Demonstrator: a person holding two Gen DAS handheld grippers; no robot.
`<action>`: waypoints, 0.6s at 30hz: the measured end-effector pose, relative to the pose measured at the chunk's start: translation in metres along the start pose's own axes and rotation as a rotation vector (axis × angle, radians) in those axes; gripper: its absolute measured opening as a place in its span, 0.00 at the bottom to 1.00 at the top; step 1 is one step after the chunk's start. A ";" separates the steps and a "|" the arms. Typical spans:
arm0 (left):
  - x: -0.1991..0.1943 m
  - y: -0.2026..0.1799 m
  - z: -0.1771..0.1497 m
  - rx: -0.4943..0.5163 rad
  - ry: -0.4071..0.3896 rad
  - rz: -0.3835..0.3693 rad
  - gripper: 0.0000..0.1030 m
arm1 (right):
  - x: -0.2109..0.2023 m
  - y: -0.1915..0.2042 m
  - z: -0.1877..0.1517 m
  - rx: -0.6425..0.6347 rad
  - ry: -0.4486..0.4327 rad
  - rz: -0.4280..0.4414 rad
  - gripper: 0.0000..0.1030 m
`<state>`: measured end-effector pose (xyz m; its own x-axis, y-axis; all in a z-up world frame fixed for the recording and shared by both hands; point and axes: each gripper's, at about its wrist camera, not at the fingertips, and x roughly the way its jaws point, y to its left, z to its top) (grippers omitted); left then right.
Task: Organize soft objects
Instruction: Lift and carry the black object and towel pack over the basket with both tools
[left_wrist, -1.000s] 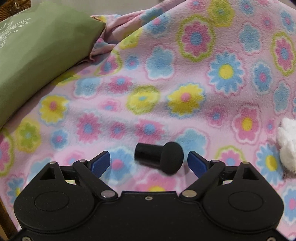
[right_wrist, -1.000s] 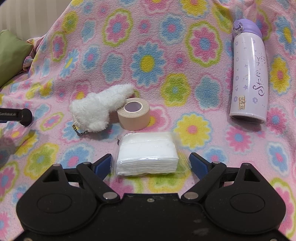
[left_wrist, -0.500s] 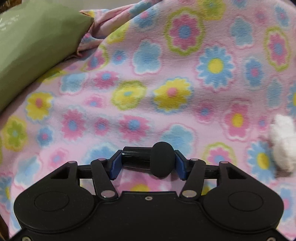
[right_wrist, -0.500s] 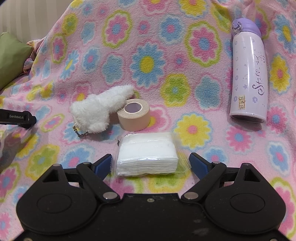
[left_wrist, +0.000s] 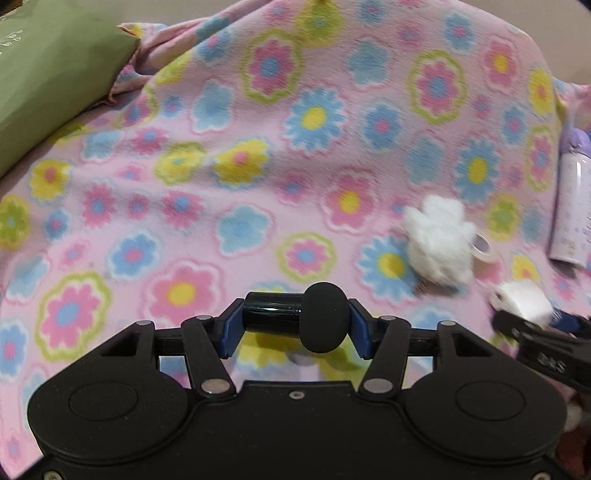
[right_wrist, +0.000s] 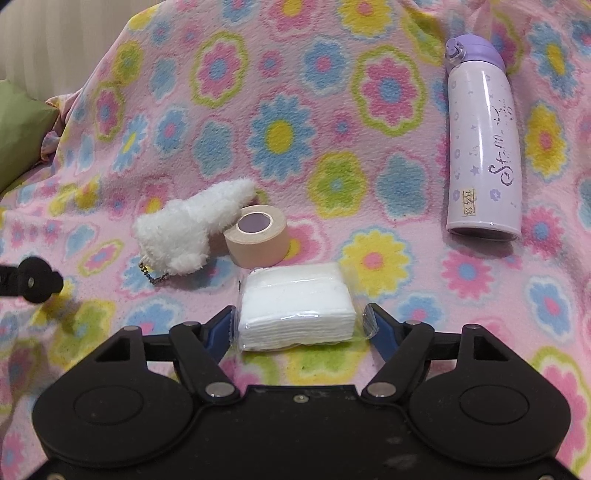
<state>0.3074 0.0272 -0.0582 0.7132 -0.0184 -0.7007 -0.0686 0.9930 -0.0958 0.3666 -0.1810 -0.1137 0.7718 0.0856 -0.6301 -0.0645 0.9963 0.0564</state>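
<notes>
left wrist view: left tool (left_wrist: 295, 328) is clamped on a black makeup sponge with handle (left_wrist: 295, 317), held crosswise – its long axis runs fingertip to fingertip, foam head toward the right fingertip. it appears lifted off the flowered blanket (left_wrist: 258, 166), though the gap cannot be confirmed.

right wrist view: right tool (right_wrist: 301, 326) straddles the wrapped cotton pad pack (right_wrist: 295, 306), which rests on the blanket; the blue pads touch or nearly touch the wrapper's edges, and whether the grip is made cannot be told. the pack lies square between the fingers, broad side across.

white plush keychain (right_wrist: 188, 232) touches a tape roll (right_wrist: 256, 236) just beyond the pack. lavender bottle (right_wrist: 480, 140) lies well apart, to the right.

judgement: the plush group lies right and forward of the left tool – the right tool is nearer.
</notes>
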 end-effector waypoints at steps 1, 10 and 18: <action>-0.003 -0.002 -0.002 0.001 0.008 -0.006 0.53 | 0.000 0.000 0.000 0.001 0.000 0.000 0.72; -0.038 -0.008 -0.024 0.028 0.012 0.012 0.53 | 0.000 -0.001 0.000 0.004 -0.001 0.000 0.71; -0.058 0.000 -0.039 -0.017 0.019 0.034 0.53 | -0.001 0.001 -0.001 -0.009 0.007 -0.018 0.69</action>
<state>0.2389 0.0239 -0.0456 0.6966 0.0135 -0.7173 -0.1049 0.9910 -0.0833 0.3652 -0.1800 -0.1133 0.7681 0.0680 -0.6367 -0.0565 0.9977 0.0385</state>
